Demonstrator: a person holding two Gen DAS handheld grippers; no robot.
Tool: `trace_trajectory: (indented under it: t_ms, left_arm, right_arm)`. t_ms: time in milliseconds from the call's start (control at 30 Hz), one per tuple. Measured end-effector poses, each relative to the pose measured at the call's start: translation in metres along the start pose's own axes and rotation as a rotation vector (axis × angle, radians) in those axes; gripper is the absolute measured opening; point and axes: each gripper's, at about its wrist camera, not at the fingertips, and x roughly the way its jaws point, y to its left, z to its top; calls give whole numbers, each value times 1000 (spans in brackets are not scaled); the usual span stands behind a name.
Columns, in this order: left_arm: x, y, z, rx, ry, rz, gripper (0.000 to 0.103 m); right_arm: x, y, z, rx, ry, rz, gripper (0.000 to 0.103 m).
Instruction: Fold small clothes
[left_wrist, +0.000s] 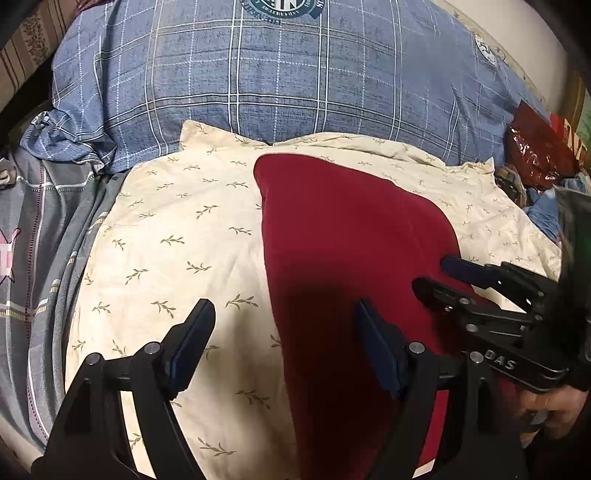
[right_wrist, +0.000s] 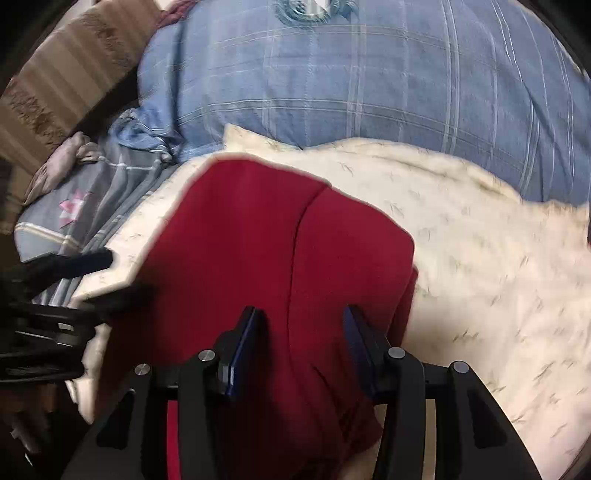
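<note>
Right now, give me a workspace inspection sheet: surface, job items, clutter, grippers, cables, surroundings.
Surface: cream leaf-print sheet spread over bedding; wrinkled at its far edge.
Job's things: red garment lying on the sheet, one layer folded over with an edge line running down it; near end hidden under the grippers.
Clutter: red shiny bag at far right; pinkish cloth bunched at far left.
Grippers: left gripper open, straddling the garment's left edge, holding nothing; right gripper open over the garment, contact cannot be told.
Cables: nothing seen.
Surroundings: blue plaid duvet behind the sheet; grey plaid bedding to the left; striped brown fabric at upper left.
</note>
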Motion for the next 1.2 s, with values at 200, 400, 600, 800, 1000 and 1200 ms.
trace_trajectory:
  t_ms: [200, 400, 600, 800, 1000, 1200]
  left_arm:
    - [-8, -5, -1, 18, -35, 47, 78]
    - [-18, -10, -4, 11, -64, 65, 78]
    - [-32, -11, -8, -6, -95, 92, 78]
    - [-49, -13, -10, -31, -133, 91, 78]
    - [-70, -17, -11, -27, -187, 112, 78]
    - [-79, -17, -13, -30, -214, 125, 78]
  right_arm:
    - [-45, 11, -10, -46, -27, 41, 52]
    - [-31, 9, -47, -23, 39, 15, 60]
    - [-66, 17, -36, -28, -53, 10, 60]
    - [-105, 26, -16, -5, -192, -36, 83]
    - [-116, 30, -12, 48, -242, -51, 93]
    - [-118, 35, -14, 45, -242, -61, 95]
